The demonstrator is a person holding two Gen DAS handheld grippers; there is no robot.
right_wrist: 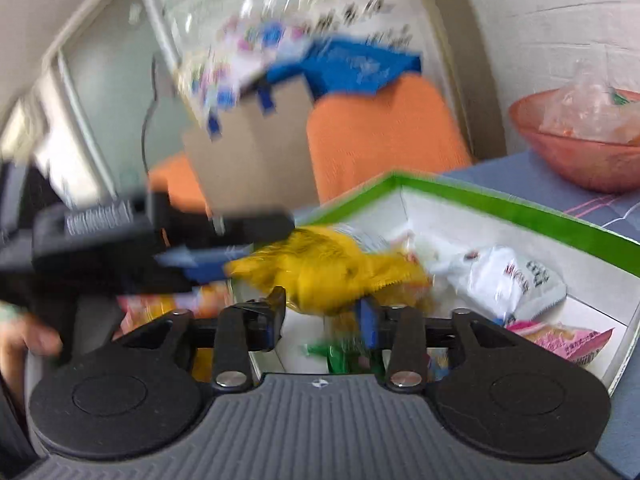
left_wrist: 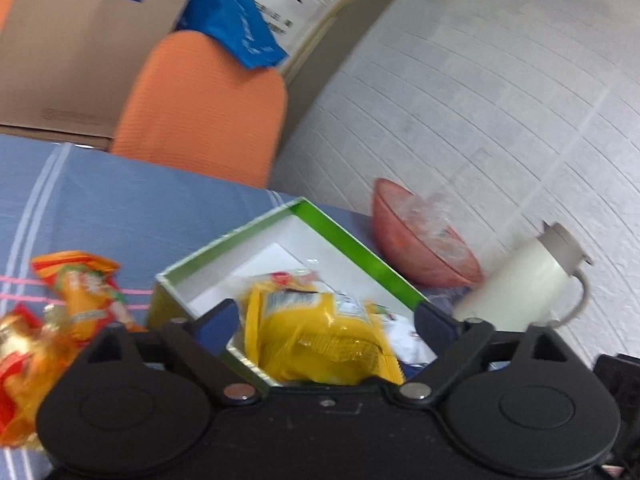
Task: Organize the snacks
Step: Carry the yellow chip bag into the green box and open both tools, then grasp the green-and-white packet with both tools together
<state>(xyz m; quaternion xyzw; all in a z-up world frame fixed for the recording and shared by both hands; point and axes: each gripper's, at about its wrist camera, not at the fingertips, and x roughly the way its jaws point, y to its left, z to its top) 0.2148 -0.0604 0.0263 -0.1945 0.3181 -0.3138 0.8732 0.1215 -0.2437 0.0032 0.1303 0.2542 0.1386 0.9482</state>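
Note:
A green-rimmed white box [left_wrist: 352, 246] sits on the blue tablecloth. A yellow snack bag [left_wrist: 320, 336] lies in it. My left gripper [left_wrist: 326, 326] is open above the box, its fingers on either side of the bag and apart from it. In the right wrist view the same box [right_wrist: 500, 210] holds the yellow bag [right_wrist: 328, 268], a white packet [right_wrist: 516, 280], a pink packet [right_wrist: 568, 342] and a green one [right_wrist: 340, 356]. My right gripper [right_wrist: 322, 320] hovers over the box, partly open; the yellow bag's edge sits between its fingers. The left gripper [right_wrist: 224, 252] shows at left.
Orange and red snack packets [left_wrist: 86, 294] lie on the cloth left of the box. A pink bowl [left_wrist: 424, 248] with clear wrappers and a cream jug [left_wrist: 528, 276] stand right of it. An orange chair [left_wrist: 204, 108] and a cardboard box [left_wrist: 76, 48] stand behind the table.

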